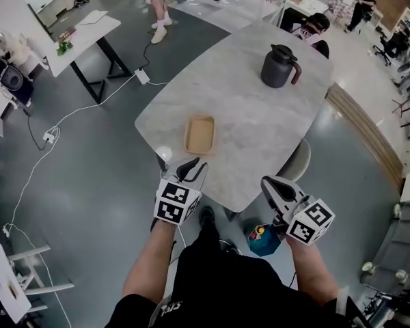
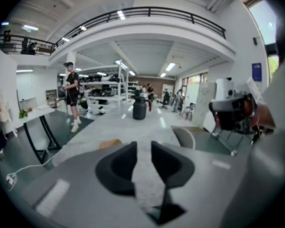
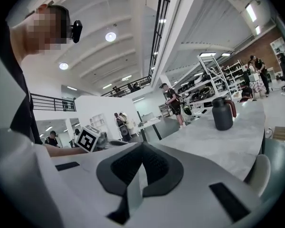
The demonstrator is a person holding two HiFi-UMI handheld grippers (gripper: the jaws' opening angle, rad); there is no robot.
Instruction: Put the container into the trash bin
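A shallow brown container [image 1: 199, 134] lies on the marble table [image 1: 260, 125], close to its near edge; in the left gripper view the container [image 2: 109, 144] shows just past the left jaw. My left gripper [image 1: 193, 165] [image 2: 143, 147] hovers at the table's near edge, a little short of the container, open, with only the tabletop showing in the gap between its jaws. My right gripper [image 1: 268, 182] [image 3: 141, 149] hangs off the table's near right edge, its jaws together and nothing in them. A teal bin-like object [image 1: 263, 240] sits on the floor below my right gripper.
A dark jug [image 1: 280, 65] [image 2: 139, 109] [image 3: 223, 113] stands at the table's far side. A pale chair [image 1: 297, 161] is tucked in at the table's right edge. Cables [image 1: 68, 118] run over the floor to the left. Other desks and people are further off.
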